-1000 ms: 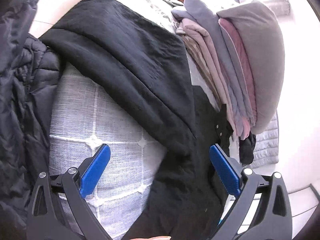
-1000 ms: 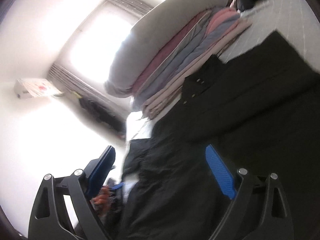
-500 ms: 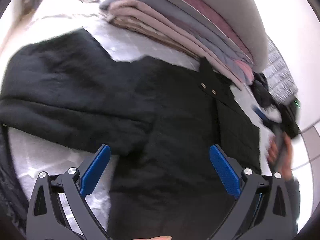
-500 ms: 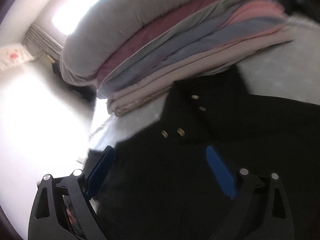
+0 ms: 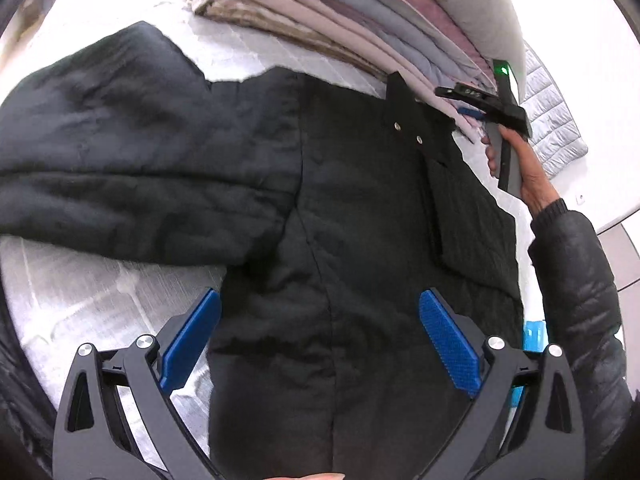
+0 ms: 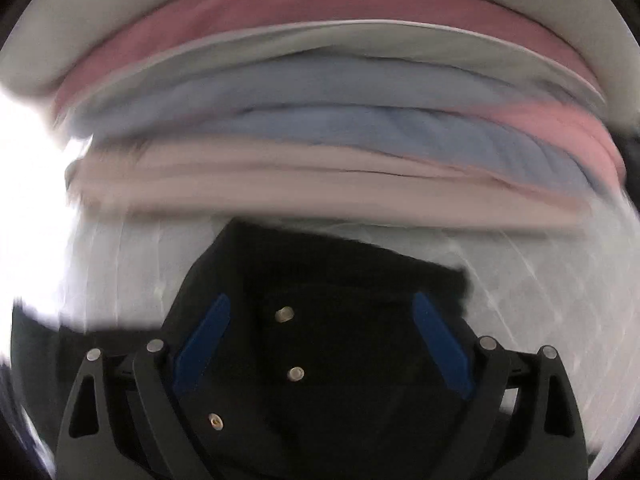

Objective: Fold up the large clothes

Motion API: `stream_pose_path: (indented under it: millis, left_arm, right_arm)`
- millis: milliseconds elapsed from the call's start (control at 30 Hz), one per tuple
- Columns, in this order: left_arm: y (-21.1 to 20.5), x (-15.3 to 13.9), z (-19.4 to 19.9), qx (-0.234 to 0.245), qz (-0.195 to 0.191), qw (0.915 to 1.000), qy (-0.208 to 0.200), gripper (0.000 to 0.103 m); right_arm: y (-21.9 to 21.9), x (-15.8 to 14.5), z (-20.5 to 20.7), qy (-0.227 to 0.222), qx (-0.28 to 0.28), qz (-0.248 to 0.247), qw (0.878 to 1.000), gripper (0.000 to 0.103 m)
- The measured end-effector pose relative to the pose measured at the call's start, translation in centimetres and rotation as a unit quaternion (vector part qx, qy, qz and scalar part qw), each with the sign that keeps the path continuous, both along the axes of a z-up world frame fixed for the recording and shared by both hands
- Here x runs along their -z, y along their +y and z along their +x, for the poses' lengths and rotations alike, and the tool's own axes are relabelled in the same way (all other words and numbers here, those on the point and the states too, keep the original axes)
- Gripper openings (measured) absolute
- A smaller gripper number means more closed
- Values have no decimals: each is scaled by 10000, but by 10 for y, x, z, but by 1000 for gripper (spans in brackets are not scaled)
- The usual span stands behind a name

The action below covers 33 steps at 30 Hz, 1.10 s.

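A large black coat point(image 5: 328, 208) lies spread on a white quilted bed point(image 5: 80, 292), one sleeve stretched to the left. My left gripper point(image 5: 320, 340) is open and empty, hovering over the coat's lower body. My right gripper point(image 6: 320, 340) is open and empty, just above the coat's collar corner point(image 6: 328, 280) with its metal snap buttons point(image 6: 285, 313). In the left wrist view the right gripper point(image 5: 464, 106) shows at the coat's far right corner, held by a hand.
A tall stack of folded blankets point(image 5: 360, 28), pink, blue and beige under a grey cushion, lies right behind the coat and fills the right wrist view point(image 6: 320, 120). A grey quilted item point(image 5: 556, 120) lies at the far right. A dark puffer jacket point(image 5: 12, 368) is at the left edge.
Both grippers swung toward the coat. The left view turned from the sleeve to the coat's body. The right gripper moved in close to the collar and the blanket stack. Both stayed open.
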<state>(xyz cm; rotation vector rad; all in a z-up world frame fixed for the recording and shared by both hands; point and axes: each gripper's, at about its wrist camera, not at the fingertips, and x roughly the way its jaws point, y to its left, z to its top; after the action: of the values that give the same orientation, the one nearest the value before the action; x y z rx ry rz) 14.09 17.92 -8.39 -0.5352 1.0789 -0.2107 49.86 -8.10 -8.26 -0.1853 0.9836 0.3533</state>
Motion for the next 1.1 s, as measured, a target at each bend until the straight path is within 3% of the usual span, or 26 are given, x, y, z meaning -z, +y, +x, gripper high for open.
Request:
stream_pose_path:
  millis: [100, 200, 267, 333, 367, 467, 500, 533, 633, 700, 900, 933, 967, 1000, 1033, 1067, 1100]
  left_arm:
    - [-2, 0, -4, 44, -64, 10000, 27, 96]
    - [-4, 1, -3, 67, -85, 9999, 40, 96]
    - [-6, 4, -1, 68, -10, 10000, 59, 96]
    - [-9, 7, 2, 58, 65, 9999, 96, 96]
    - [-10, 9, 3, 56, 102, 9999, 121, 96]
    - [-14, 12, 5, 58, 219, 9996, 148, 96]
    - [-16, 13, 6, 44, 300, 9994, 139, 96]
    - [-17, 14, 6, 26, 362, 9993, 128, 96]
    - [-22, 15, 8, -1, 480, 9988, 112, 96]
    - [-27, 14, 10, 4, 526, 9986, 108, 96]
    - [-40, 10, 12, 75, 672, 9977, 22, 96]
    - [-41, 10, 13, 81, 662, 9978, 38, 96]
    - [-42, 11, 15, 71, 640, 9979, 64, 96]
    - [-43, 12, 15, 67, 604, 9981, 88, 96]
    - [-44, 12, 16, 79, 575, 9983, 98, 96]
    - [-45, 12, 16, 102, 568, 9983, 89, 96]
    - [-46, 11, 14, 123, 576, 9982, 71, 96]
  right_arm:
    - [9, 9, 0, -247, -252, -1087, 9934, 89]
    - [9, 14, 2, -416, -552, -1461, 9869, 89]
    - [16, 26, -2, -504, -970, -1913, 9754, 89]
    - [19, 55, -3, -402, -1256, -2527, 9585, 89]
    - [19, 64, -2, -248, -1279, -2510, 9592, 87]
    - [-2, 62, 5, 124, -970, -1790, 9790, 23]
    - [-9, 56, 2, 37, -913, -1695, 9813, 8]
    - [-14, 52, -3, -27, -943, -1613, 9824, 2]
    - [-37, 34, -38, -343, -1150, -1258, 9848, 2]
    - [-54, 30, -55, -330, -1143, -982, 9880, 2]
    - [-119, 22, -79, 169, -500, 556, 9971, 2]
    - [-131, 19, -71, 412, -229, 1338, 9899, 4]
    - [-133, 17, -65, 710, 9, 1965, 9779, 30]
    - [-133, 21, -53, 1075, 303, 2537, 9608, 72]
    - [-132, 25, -43, 1291, 610, 2921, 9457, 80]
    - [-119, 23, -32, 1312, 904, 3152, 9355, 80]
    - [-103, 19, -22, 1270, 840, 3123, 9377, 80]
